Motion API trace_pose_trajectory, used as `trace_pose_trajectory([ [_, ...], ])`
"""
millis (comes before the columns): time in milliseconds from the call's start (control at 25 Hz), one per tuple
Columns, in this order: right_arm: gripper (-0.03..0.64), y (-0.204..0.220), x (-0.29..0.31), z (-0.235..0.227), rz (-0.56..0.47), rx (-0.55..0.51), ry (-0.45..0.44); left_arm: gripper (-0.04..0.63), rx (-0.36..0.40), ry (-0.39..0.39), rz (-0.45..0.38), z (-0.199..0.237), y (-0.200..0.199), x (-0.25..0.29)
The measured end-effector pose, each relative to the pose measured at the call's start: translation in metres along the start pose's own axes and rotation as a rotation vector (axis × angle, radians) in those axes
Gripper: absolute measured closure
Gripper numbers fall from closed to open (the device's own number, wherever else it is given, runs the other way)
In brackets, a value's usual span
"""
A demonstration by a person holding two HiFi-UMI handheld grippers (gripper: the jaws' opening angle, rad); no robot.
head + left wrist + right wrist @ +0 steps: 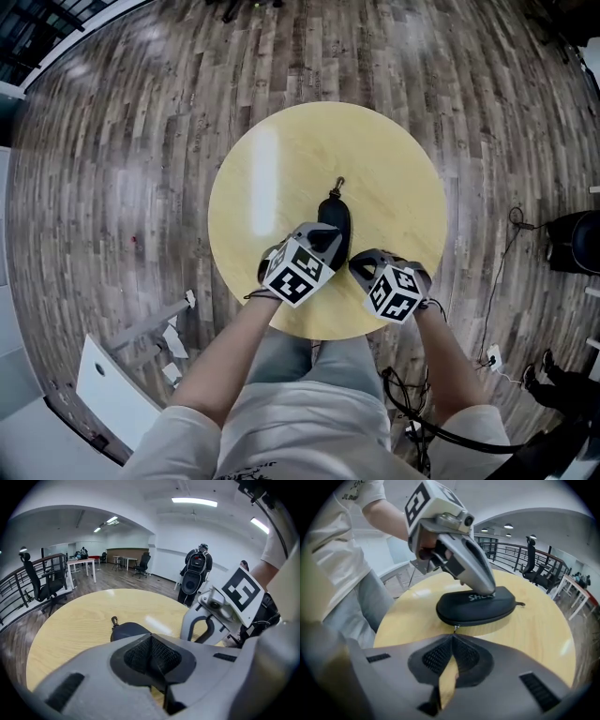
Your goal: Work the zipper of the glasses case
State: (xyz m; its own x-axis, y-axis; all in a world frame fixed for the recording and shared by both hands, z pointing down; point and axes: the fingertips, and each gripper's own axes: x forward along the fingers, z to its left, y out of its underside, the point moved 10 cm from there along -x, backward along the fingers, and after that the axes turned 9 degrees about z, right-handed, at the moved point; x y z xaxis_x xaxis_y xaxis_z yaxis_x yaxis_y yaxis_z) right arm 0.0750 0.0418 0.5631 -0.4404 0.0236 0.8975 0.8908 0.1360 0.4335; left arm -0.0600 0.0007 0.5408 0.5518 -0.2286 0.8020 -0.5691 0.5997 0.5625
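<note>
A black zipped glasses case [336, 211] lies in the middle of the round yellow table [272, 159], with a small clip [338, 184] at its far end. My left gripper [330, 239] is shut, and its tip presses down on the case's lid [476, 607]. In the left gripper view only the case's far end [129, 631] shows past the jaws. My right gripper [453, 637] is at the case's near end, and its jaws close on the small metal zipper pull [455, 628]. In the head view the right gripper [359, 267] sits just right of the case.
The table's near edge [319, 333] is right under both grippers. Cables [412, 412] and a socket lie on the wood floor at the right, and a white board [112, 389] at the lower left. Office chairs, a railing and a standing person [197, 569] are farther off.
</note>
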Motion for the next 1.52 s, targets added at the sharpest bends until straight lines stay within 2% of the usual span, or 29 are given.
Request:
trace_pose_trajectory([
  [120, 0.618, 0.001, 0.003, 0.017, -0.04, 0.073, 0.001, 0.591, 0.015, -0.012, 0.001, -0.001, 0.0, 0.0],
  [200, 0.618, 0.004, 0.001, 0.017, -0.042, 0.095, 0.03, 0.591, -0.007, -0.008, -0.002, -0.001, -0.001, -0.004],
  [320, 0.618, 0.019, -0.01, -0.002, -0.024, 0.105, 0.089, 0.591, -0.045, -0.009, -0.023, 0.004, -0.003, -0.013],
  [440, 0.618, 0.043, -0.026, -0.03, -0.025, 0.142, 0.145, 0.591, -0.017, 0.0, -0.046, 0.001, -0.017, -0.012],
  [560, 0.618, 0.057, -0.032, -0.052, -0.013, 0.135, 0.173, 0.591, 0.012, 0.001, -0.04, -0.003, -0.038, 0.002],
  [760, 0.618, 0.061, -0.034, -0.061, -0.019, 0.142, 0.152, 0.591, 0.034, -0.004, 0.029, 0.0, -0.049, 0.029],
  [1080, 0.618, 0.063, -0.041, -0.039, 0.01, 0.153, 0.104, 0.591, 0.024, 0.007, 0.018, 0.002, -0.051, 0.025],
  [1400, 0.618, 0.053, -0.032, 0.003, -0.098, 0.37, 0.114, 0.591, 0.03, 0.005, 0.011, 0.002, -0.049, 0.031],
  [1520, 0.618, 0.038, -0.023, 0.013, -0.13, 0.386, 0.077, 0.591, 0.028, 0.008, 0.01, 0.002, -0.05, 0.028],
])
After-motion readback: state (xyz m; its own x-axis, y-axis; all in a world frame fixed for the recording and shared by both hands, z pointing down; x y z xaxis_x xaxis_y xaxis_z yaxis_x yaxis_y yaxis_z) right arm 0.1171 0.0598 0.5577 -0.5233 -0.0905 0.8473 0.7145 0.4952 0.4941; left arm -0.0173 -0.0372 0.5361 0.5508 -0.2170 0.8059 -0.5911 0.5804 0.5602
